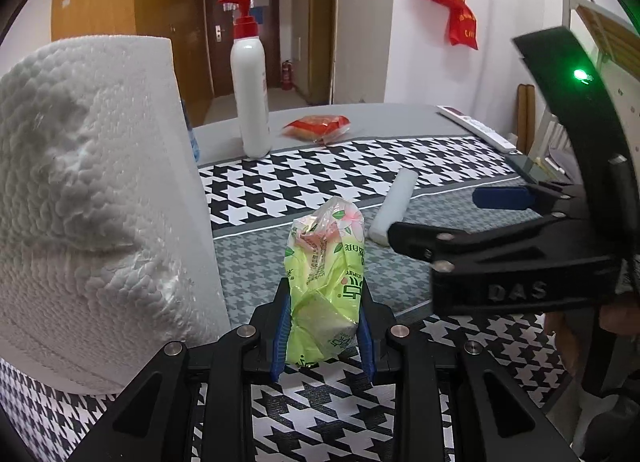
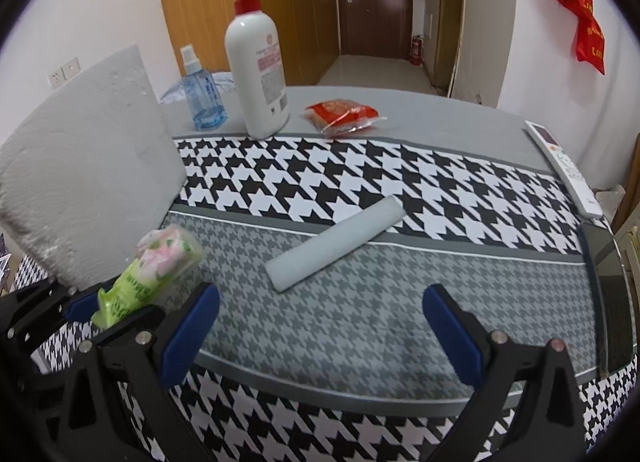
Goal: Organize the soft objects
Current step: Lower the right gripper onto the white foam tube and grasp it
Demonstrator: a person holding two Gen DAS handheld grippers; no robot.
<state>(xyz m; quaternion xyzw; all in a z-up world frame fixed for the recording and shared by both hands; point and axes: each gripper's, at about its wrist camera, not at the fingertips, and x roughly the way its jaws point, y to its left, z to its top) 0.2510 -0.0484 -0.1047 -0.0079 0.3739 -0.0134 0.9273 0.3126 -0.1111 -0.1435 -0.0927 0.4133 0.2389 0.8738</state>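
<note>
Two views: from the left wrist, our left tongs (image 1: 323, 336) clamp the tissue pack (image 1: 325, 282) upright, roll (image 1: 92, 198) at nine o'clock. From the right wrist, right tongs (image 2: 320, 326) gape; foam bar (image 2: 335, 243) at twelve, slanting toward two.

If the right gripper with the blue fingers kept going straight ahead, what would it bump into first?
Probably the pale foam roll lying on the houndstooth cloth. It sits just ahead of the open right gripper, slightly left of centre, so depth is uncertain.
</note>
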